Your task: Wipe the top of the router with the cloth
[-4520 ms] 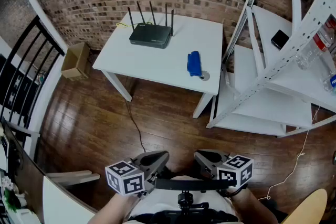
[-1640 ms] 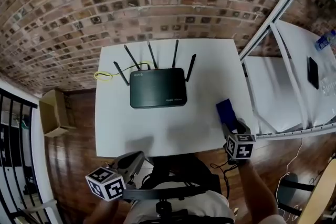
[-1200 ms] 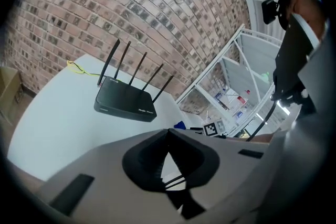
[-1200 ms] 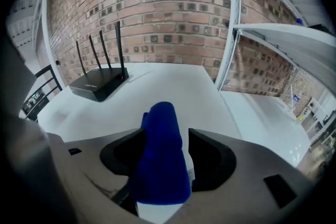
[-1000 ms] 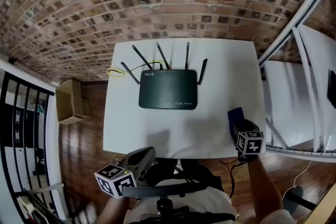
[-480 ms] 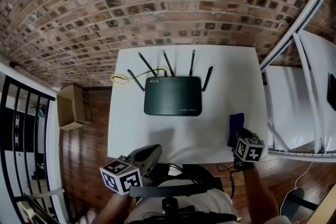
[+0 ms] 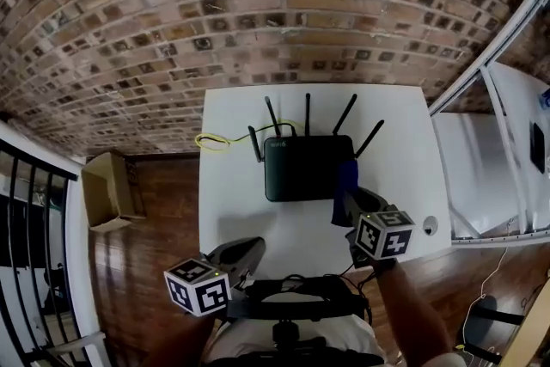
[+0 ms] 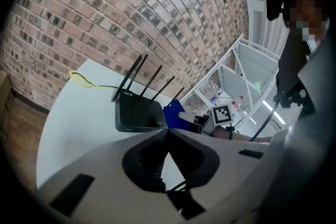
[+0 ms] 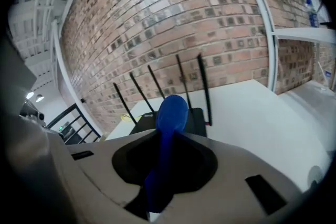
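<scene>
**A:** What is being changed just now?

**B:** The cloth (image 7: 346,179) is being carried off the bench (image 7: 232,211). Half a second ago it was lying by the bench's right edge, apart from the router (image 7: 302,168). Now it is being held at the router's right side, overlapping that edge in the head view. Whether the top is already being touched cannot be told.

**A:** How is it being gripped?

**B:** It is being pinched by the right hand-held gripper (image 9: 167,136). Its jaws are closing, with the blue fold standing up between them. The left hand-held gripper (image 8: 167,131) is being held at the bench's near edge, jaws together and nothing between them.

**A:** What is being meant by that for the task?

**B:** The pick-up is being judged as done, and no wiping stroke is being seen yet. Next, the cloth is probably being brought down flat on the router's top, clear of the antennas (image 7: 307,112).

**A:** Are any containers being shown?

**B:** Only a cardboard box (image 7: 107,189), lying open on the floor (image 7: 146,271) to the left of the bench. Nothing is being made out inside it.
</scene>
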{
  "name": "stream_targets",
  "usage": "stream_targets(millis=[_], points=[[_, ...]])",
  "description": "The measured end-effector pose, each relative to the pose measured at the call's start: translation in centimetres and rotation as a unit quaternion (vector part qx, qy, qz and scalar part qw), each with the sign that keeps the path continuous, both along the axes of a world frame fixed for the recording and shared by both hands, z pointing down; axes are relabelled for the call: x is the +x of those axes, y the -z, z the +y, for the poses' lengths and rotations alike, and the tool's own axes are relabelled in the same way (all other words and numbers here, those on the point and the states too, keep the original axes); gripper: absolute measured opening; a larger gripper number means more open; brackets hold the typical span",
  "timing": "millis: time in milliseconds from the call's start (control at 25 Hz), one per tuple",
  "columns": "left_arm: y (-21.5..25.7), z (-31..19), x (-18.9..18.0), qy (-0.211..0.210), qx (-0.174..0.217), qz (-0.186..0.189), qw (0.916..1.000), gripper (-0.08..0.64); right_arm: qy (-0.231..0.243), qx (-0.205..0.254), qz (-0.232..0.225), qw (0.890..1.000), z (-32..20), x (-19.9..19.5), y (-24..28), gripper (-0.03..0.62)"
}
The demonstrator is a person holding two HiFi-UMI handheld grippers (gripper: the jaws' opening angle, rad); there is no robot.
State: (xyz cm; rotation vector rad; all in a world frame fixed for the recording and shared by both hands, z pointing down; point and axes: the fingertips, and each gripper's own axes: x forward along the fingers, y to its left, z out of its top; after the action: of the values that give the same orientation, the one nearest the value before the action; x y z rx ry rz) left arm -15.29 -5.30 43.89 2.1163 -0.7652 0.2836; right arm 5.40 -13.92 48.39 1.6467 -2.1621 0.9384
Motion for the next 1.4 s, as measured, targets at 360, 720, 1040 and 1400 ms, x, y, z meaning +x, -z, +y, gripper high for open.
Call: stream_targets(millis=[360, 720, 1040, 1400], points=[[0.0, -2.6, -6.3, 0.01, -0.007, 0.007, 0.9999, 0.032, 0.07, -0.043, -0.005, 0.997, -9.9, -12.5, -3.3, 0.091], [0.4, -5.2, -6.2, 0.053, 0.015, 0.002, 0.9985, 0.032, 0.089, -0.027, 0.179, 0.979, -11.3, -11.7, -6.6, 0.259], [0.0, -7.5, -5.0, 0.09, 0.02, -0.012, 0.9956, 0.032, 0.192, -0.008, 0.259, 0.947, -11.7, -13.5, -7.1, 0.11], [-0.2, -7.2, -4.5, 0.116, 0.012, -0.02, 0.9929, 0.032, 0.212, -0.035, 0.179, 0.96, -12.9, -17.6, -5.5, 0.087]])
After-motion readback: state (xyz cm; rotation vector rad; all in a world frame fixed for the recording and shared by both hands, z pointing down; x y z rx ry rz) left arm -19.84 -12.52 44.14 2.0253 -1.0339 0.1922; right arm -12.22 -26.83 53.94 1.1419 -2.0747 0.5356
